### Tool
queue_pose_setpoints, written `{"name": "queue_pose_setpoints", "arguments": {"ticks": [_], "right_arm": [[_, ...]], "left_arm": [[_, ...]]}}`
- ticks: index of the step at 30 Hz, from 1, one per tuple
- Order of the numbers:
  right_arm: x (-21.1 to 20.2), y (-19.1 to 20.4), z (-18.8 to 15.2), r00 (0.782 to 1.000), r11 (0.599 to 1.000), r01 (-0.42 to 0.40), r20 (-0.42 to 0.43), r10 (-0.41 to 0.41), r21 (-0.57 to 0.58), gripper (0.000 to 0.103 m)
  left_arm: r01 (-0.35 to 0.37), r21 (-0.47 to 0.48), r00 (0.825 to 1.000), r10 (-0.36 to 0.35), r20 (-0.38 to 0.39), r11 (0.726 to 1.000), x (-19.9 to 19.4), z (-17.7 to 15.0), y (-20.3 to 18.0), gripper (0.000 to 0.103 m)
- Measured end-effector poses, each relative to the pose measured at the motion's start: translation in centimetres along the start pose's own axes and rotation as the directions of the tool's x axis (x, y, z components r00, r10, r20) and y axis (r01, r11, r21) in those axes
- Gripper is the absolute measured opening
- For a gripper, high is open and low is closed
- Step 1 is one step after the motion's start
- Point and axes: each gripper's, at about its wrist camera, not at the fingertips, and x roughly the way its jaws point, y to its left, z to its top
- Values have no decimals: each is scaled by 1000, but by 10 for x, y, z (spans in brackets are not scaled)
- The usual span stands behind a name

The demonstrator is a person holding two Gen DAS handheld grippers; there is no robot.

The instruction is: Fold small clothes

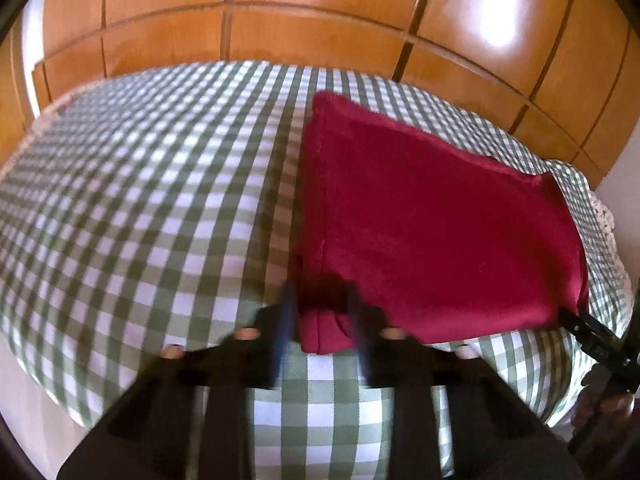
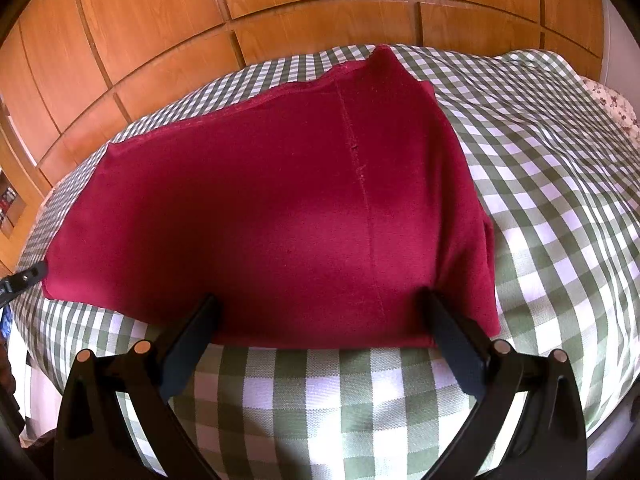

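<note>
Red garment (image 2: 280, 216): laid folded on checked bed (image 2: 320, 392), before wooden wardrobe (image 2: 280, 0). Left gripper (image 1: 320, 312): near corner flanked by narrowly parted, blurred fingers; grip not discernible. Right gripper (image 2: 320, 312): spread wide, nothing held. Step judged: next fold; near edge to be pinched.

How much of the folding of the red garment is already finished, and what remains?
Done: the red garment lies on the checked cover as a compact, multi-layer shape, with a folded side at its right. In hand: the left tongs straddle its near corner, blurred; the right tongs stand open at the near edge. Left: probably one more fold, judging by its width.
</note>
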Motion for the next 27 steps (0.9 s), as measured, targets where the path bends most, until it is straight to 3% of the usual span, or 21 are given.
{"name": "queue_pose_setpoints", "arguments": {"ticks": [1, 7, 9, 11, 13, 17, 22, 25, 27], "right_arm": [[0, 1, 0, 1000, 1000, 2, 2, -2, 1, 101], [0, 0, -1, 1000, 1000, 0, 9, 0, -3, 101], [-1, -1, -2, 1000, 1000, -2, 14, 2, -3, 101], [-1, 0, -3, 1000, 1000, -1, 19, 1, -5, 101], [-2, 0, -3, 1000, 1000, 1, 23, -1, -7, 101], [-2, 1, -3, 1000, 1000, 3, 24, -3, -9, 101], [-3, 4, -4, 1000, 1000, 13, 23, -12, -20, 101], [-4, 5, -4, 1000, 1000, 14, 19, -14, -26, 101], [-5, 6, -3, 1000, 999, 18, 14, -18, -29, 101]], "left_arm": [[-12, -6, 1000, 12, -7, 1000, 5, -3, 3, 10], [19, -68, 1000, -20, -5, 998, 9, -11, 13, 13], [-11, -92, 1000, 11, 1, 996, 2, -9, 15, 32], [-77, -61, 995, 80, 53, 995, -11, -5, 10, 58], [-127, -39, 985, 130, 116, 991, -27, -1, 3, 69], [-171, 10, 973, 168, 161, 985, -39, 11, -12, 69], [-183, 90, 967, 163, 195, 979, -39, 25, -39, 69], [-171, 133, 969, 142, 204, 976, -35, 32, -56, 77], [-163, 156, 969, 128, 212, 974, -33, 34, -65, 77]]}}
